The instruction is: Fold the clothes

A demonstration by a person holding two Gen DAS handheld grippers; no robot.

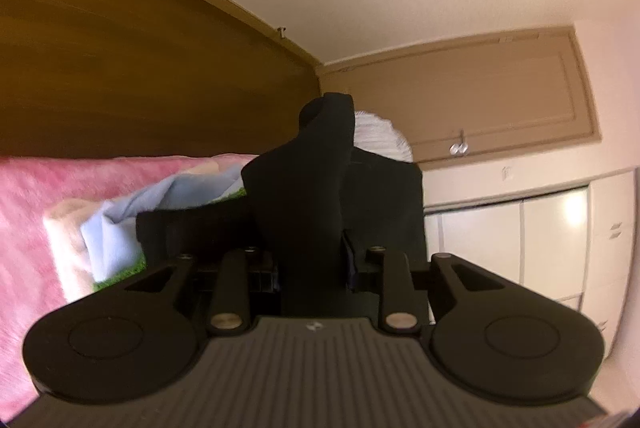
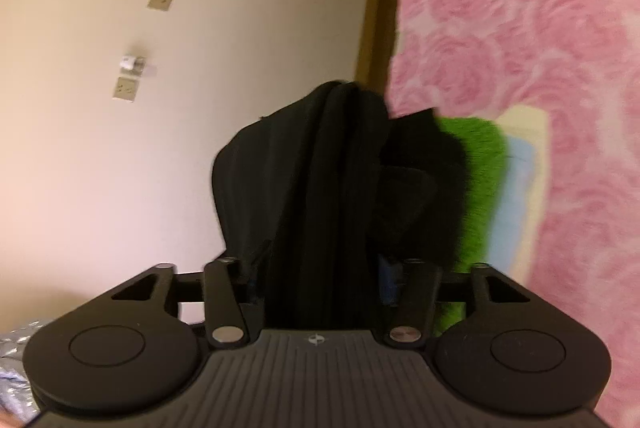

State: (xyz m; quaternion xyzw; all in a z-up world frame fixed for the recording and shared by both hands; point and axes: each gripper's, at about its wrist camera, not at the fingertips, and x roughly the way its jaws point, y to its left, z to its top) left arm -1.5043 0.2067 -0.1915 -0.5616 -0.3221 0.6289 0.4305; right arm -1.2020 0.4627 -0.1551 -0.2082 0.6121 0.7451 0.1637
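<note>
Gripping black garment (image 1: 304,196) in left hand-held gripper (image 1: 310,268), above pink blanket (image 1: 36,196).

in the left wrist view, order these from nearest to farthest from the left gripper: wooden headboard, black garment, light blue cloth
1. Black garment: bunched right between the left gripper's fingers, rising up the middle.
2. Light blue cloth: on the pink blanket, just left of the gripper.
3. Wooden headboard: beyond the bedding, upper left.

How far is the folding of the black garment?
Done: nothing looks folded. In hand: the black garment is bunched; the left gripper is shut on it, the right gripper has it between its jaws, grip unclear. Left: spreading it on the pink blanket and folding.
</note>
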